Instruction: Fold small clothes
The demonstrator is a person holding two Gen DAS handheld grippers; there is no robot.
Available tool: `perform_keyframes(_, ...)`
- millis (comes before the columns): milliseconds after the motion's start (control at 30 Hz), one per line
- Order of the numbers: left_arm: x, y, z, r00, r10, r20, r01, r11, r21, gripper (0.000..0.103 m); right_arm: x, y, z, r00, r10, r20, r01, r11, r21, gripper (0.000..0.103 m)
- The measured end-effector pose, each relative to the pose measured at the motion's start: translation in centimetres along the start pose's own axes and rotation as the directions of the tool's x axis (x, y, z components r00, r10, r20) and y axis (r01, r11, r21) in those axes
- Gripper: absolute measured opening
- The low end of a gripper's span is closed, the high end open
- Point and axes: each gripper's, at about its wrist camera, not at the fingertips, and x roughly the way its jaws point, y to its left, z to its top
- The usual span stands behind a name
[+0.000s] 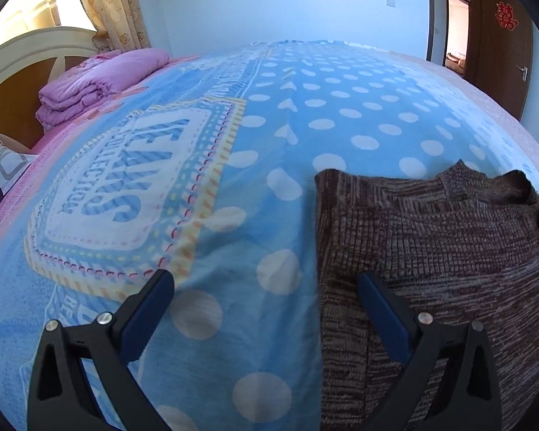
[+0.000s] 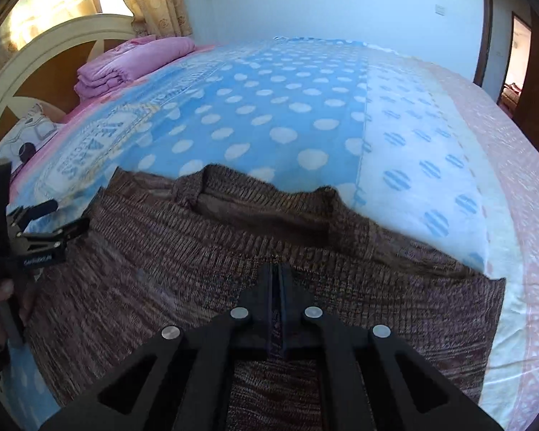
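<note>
A brown knitted sweater (image 1: pixel 431 251) lies flat on the blue polka-dot bedspread (image 1: pixel 305 125); it also shows in the right wrist view (image 2: pixel 197 269), neck opening towards the far side. My left gripper (image 1: pixel 266 283) is open, straddling the sweater's left edge: one finger over the bedspread, the other over the knit. It also shows at the left of the right wrist view (image 2: pixel 68 215). My right gripper (image 2: pixel 277 269) is shut, its tips low over the sweater's middle below the collar; whether fabric is pinched is hidden.
A folded pink quilt (image 1: pixel 97 82) lies by the cream headboard (image 1: pixel 25 54) at the far left. A patterned pillow (image 2: pixel 28 133) is beside it. A brown door (image 1: pixel 499 36) stands at the right.
</note>
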Motion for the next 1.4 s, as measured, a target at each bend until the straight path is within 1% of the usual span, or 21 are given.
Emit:
perform_keyframes(133, -0.5, 0.4, -0.1, 0.999, 0.021, 0.031, -0.021, 1.0, -0.023, 0.103, 0.7, -0.4, 1.2, 1.0, -0.022, 0.002, 0.022, 1.0, 0.01, 0.002)
perform_keyframes(233, -0.6, 0.6, 0.0, 0.997, 0.068, 0.038, -0.066, 0.997, -0.04, 0.103, 1.3, -1.0, 1.1, 0.997, -0.07, -0.008, 0.071, 0.997, 0.026, 0.002)
perform_keyframes(267, -0.7, 0.6, 0.0, 0.996, 0.077, 0.044, -0.076, 0.996, -0.039, 0.103, 1.5, -1.5, 1.0, 0.998, -0.062, -0.013, 0.063, 0.997, 0.044, 0.002)
perform_keyframes(367, -0.2, -0.5, 0.0, 0.993, 0.112, 0.031, -0.113, 0.993, 0.017, 0.103, 2.0, -1.7, 0.3, 0.997, -0.075, -0.02, 0.076, 0.996, 0.038, 0.002)
perform_keyframes(467, 0.2, -1.0, 0.0, 0.992, 0.128, 0.018, -0.129, 0.99, 0.052, 0.103, 1.6, -2.1, 0.0, 0.999, -0.039, -0.017, 0.04, 0.997, 0.065, 0.003)
perform_keyframes(500, 0.0, -0.9, 0.0, 0.991, 0.13, 0.025, -0.131, 0.99, 0.047, 0.103, 1.2, -2.0, -0.1, 0.999, -0.027, -0.017, 0.028, 0.997, 0.066, 0.008)
perform_keyframes(567, -0.6, -0.5, -0.1, 0.991, 0.13, 0.021, -0.131, 0.99, 0.048, 0.103, -0.1, -1.4, -0.8, 1.0, -0.024, -0.017, 0.024, 0.999, 0.031, 0.045)
perform_keyframes(600, -0.9, -0.4, -0.2, 0.991, 0.136, 0.019, -0.136, 0.989, 0.05, 0.103, -1.2, -1.1, -1.5, 1.0, -0.026, -0.014, 0.026, 1.0, 0.004, 0.076)
perform_keyframes(633, -1.6, -0.1, -0.5, 0.991, 0.132, 0.028, -0.134, 0.99, 0.047, 0.103, -2.2, -0.9, -2.1, 1.0, -0.025, -0.001, 0.025, 1.0, -0.009, 0.08)
perform_keyframes(733, -3.9, 1.0, -2.2, 0.992, 0.114, 0.059, -0.117, 0.992, 0.052, 0.103, -5.8, -1.4, -5.4, 0.999, -0.024, 0.023, 0.024, 0.999, -0.023, 0.08)
perform_keyframes(867, -5.7, 1.7, -5.0, 0.998, 0.057, 0.041, -0.059, 0.997, 0.055, 0.103, -9.4, -4.4, -10.6, 0.999, -0.034, 0.036, 0.03, 0.995, 0.091, 0.08)
perform_keyframes(933, -6.2, 1.0, -5.8, 0.998, 0.049, 0.039, -0.052, 0.994, 0.095, 0.103, -10.1, -5.7, -13.0, 0.998, -0.061, 0.019, 0.058, 0.989, 0.137, 0.079)
perform_keyframes(967, -6.4, 0.5, -5.9, 0.997, 0.057, 0.048, -0.062, 0.991, 0.121, 0.103, -10.3, -5.9, -13.8, 0.998, -0.062, 0.013, 0.059, 0.988, 0.144, 0.075)
perform_keyframes(1000, -6.5, -0.1, -6.1, 0.995, 0.076, 0.057, -0.085, 0.984, 0.154, 0.103, -10.2, -5.9, -14.6, 0.998, -0.069, -0.002, 0.069, 0.988, 0.138, 0.064)
perform_keyframes(1033, -6.2, -0.6, -6.1, 0.995, 0.087, 0.053, -0.095, 0.98, 0.176, 0.103, -10.1, -5.8, -15.1, 0.995, -0.101, -0.013, 0.101, 0.988, 0.115, 0.055)
perform_keyframes(1067, -5.8, -0.9, -6.1, 0.995, 0.092, 0.038, -0.098, 0.977, 0.192, 0.103, -10.2, -5.6, -15.3, 0.991, -0.135, -0.006, 0.135, 0.987, 0.092, 0.051)
perform_keyframes(1100, -5.2, -1.2, -6.0, 0.995, 0.098, 0.022, -0.1, 0.974, 0.205, 0.103, -10.4, -5.6, -15.1, 0.991, -0.133, -0.002, 0.132, 0.987, 0.096, 0.051)
perform_keyframes(1200, -5.1, -1.5, -6.1, 0.993, 0.11, 0.037, -0.116, 0.971, 0.211, 0.103, -11.1, -6.8, -12.6, 0.997, -0.063, 0.047, 0.055, 0.985, 0.164, 0.051)
perform_keyframes(1267, -5.3, -1.7, -6.3, 0.991, 0.121, 0.054, -0.13, 0.967, 0.217, 0.103, -10.4, -7.5, -10.5, 0.993, -0.102, 0.056, 0.093, 0.984, 0.153, 0.051)
perform_keyframes(1333, -5.6, -1.7, -6.5, 0.989, 0.128, 0.068, -0.14, 0.965, 0.22, 0.103, -9.1, -8.4, -8.3, 0.992, -0.114, 0.059, 0.104, 0.982, 0.155, 0.051)
perform_keyframes(1400, -5.7, -1.7, -6.6, 0.989, 0.13, 0.073, -0.143, 0.965, 0.219, 0.103, -7.0, -9.4, -6.3, 0.988, -0.148, 0.034, 0.141, 0.976, 0.164, 0.051)
